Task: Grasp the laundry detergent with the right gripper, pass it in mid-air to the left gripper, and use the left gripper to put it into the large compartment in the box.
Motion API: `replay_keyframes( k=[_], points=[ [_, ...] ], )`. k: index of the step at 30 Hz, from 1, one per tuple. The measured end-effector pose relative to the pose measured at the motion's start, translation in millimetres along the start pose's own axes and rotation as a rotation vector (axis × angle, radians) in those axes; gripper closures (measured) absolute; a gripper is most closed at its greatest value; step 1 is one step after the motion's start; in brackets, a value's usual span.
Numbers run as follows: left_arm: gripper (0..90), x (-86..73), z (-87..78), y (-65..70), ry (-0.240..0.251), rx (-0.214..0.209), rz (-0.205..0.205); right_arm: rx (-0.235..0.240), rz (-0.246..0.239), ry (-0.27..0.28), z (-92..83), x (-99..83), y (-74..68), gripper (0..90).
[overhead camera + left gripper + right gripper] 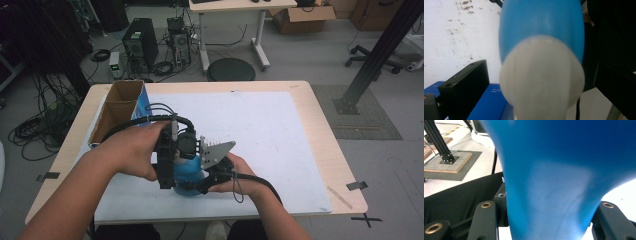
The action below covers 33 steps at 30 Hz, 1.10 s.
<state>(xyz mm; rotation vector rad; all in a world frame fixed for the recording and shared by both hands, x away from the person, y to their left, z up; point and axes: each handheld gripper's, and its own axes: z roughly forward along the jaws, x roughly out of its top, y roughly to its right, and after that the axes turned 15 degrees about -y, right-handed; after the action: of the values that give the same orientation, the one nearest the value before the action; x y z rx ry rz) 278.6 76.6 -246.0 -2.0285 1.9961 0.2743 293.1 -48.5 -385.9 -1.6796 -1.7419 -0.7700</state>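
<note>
Blue object held between both tongs over the near middle of the tabletop

The blue object, rounded with a white end, sat low over the white sheet near the tabletop's near edge, between the person's two hands. The left tongs came at it from the left and the right tongs from the right. In the right gripper view the object narrowed to a neck wedged between both jaws, so those tongs looked clenched on it. In the left gripper view its white end filled the space between the jaws, but whether they touched it I could not tell. It looked smooth, moulded and light, likely slippery plastic; the narrow neck seemed the safer hold than the broad body. An open cardboard box stood at the far left.
</note>
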Motion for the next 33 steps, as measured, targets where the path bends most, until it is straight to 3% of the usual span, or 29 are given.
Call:
replay_keyframes(
  k=[17, 33],
  points=[
    [2.7, 2.1, 3.8, 0.6, 0.011, -0.006, 0.003, -0.001, -0.017, 0.013, 6.0, 11.9, -0.4, 45.2],
    [11.2, 2.1, 3.3, 0.1, 0.024, -0.005, 0.0, -0.002, -0.02, 0.009, 7.0, 13.4, -1.0, 45.2]
  ],
)
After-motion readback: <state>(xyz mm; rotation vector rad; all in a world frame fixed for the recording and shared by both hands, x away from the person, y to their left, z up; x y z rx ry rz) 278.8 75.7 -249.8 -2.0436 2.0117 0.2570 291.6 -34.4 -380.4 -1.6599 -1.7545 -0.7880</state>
